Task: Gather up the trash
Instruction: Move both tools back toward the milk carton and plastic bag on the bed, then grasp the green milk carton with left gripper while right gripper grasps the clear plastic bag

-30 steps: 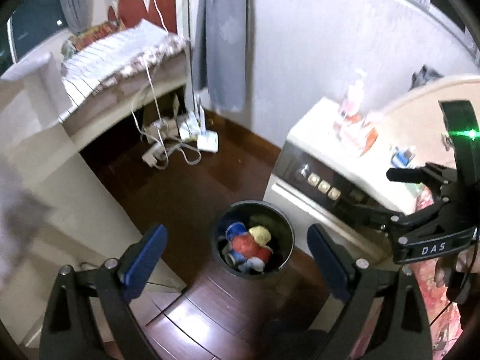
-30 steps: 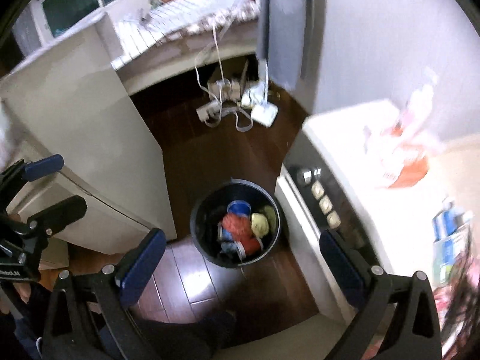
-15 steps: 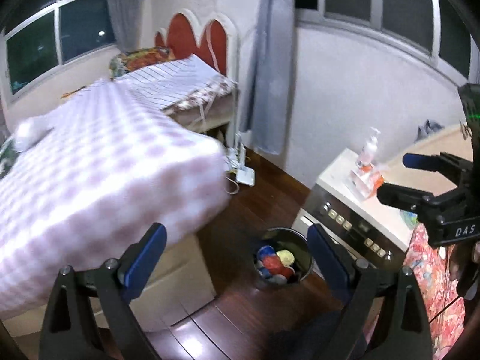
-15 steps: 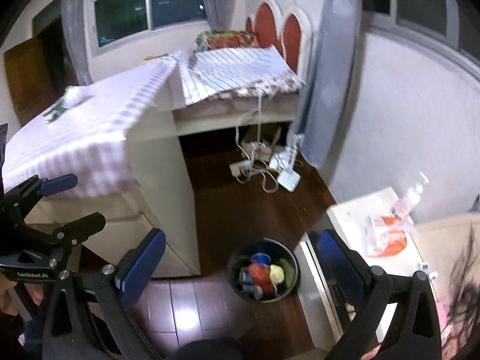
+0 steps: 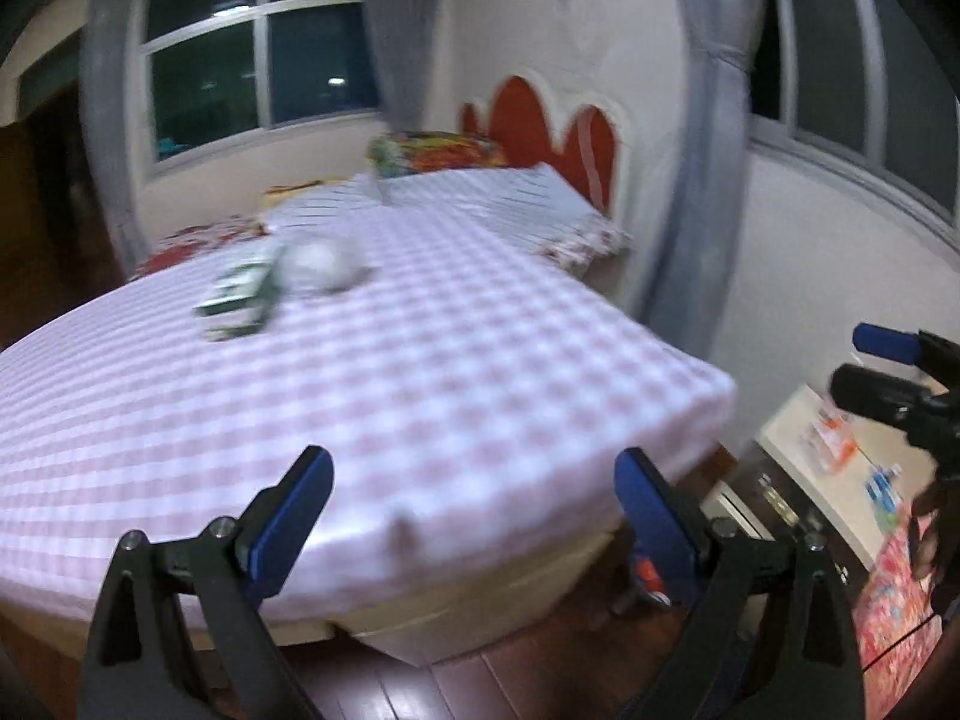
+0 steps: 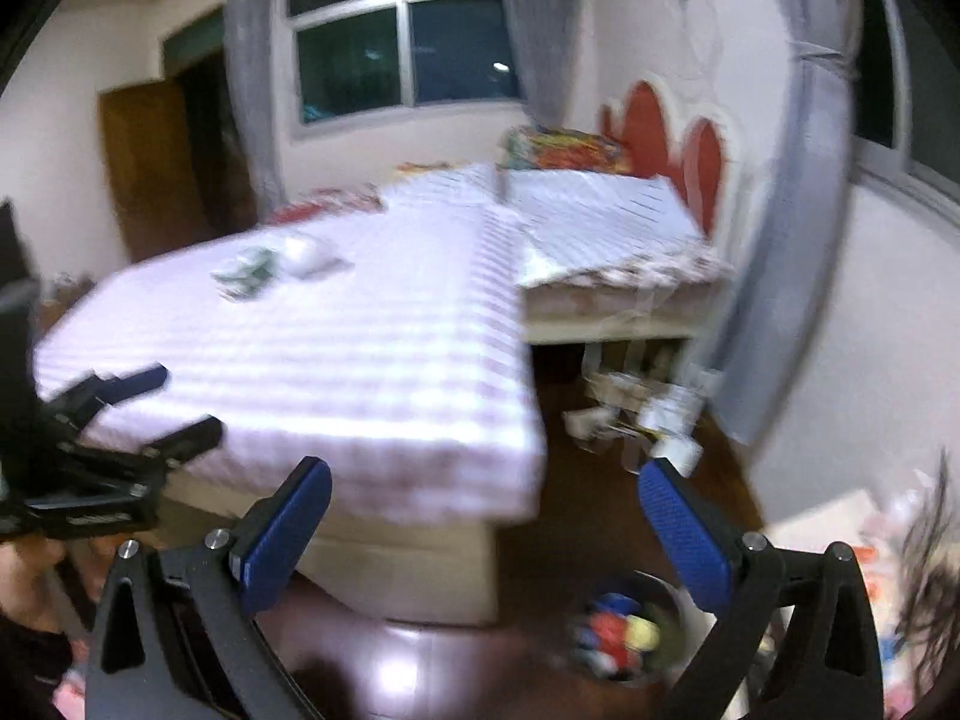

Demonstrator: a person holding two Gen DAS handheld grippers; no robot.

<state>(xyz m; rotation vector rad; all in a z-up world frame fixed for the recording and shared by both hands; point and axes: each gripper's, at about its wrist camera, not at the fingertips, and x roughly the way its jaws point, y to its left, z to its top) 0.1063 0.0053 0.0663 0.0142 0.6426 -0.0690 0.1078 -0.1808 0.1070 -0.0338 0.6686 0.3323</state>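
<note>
On the pink checked bed point(image 5: 420, 372) lie a green and white wrapper point(image 5: 240, 297) and a crumpled white ball point(image 5: 321, 264), both blurred and far ahead of my left gripper point(image 5: 474, 498). That gripper is open and empty over the bed's near corner. In the right wrist view the wrapper point(image 6: 246, 270) and white ball point(image 6: 306, 255) sit at the far side of the bed. My right gripper point(image 6: 486, 516) is open and empty. Below it on the floor stands the black trash bin point(image 6: 660, 594), holding several colourful pieces. Each gripper point(image 5: 882, 372) point(image 6: 156, 408) shows in the other's view.
A white cabinet point(image 5: 840, 480) with small bottles stands right of the bin. Cables and a power strip point(image 6: 636, 414) lie on the dark wood floor by a second bed point(image 6: 600, 210) with a red headboard point(image 5: 540, 120). Grey curtains point(image 6: 780, 240) hang nearby. A brown door point(image 6: 156, 168) is at the far left.
Both views have swung up from the bin to the bed top. The bin has dropped to the bottom of the right view and almost out of the left. Both grippers stay open.
</note>
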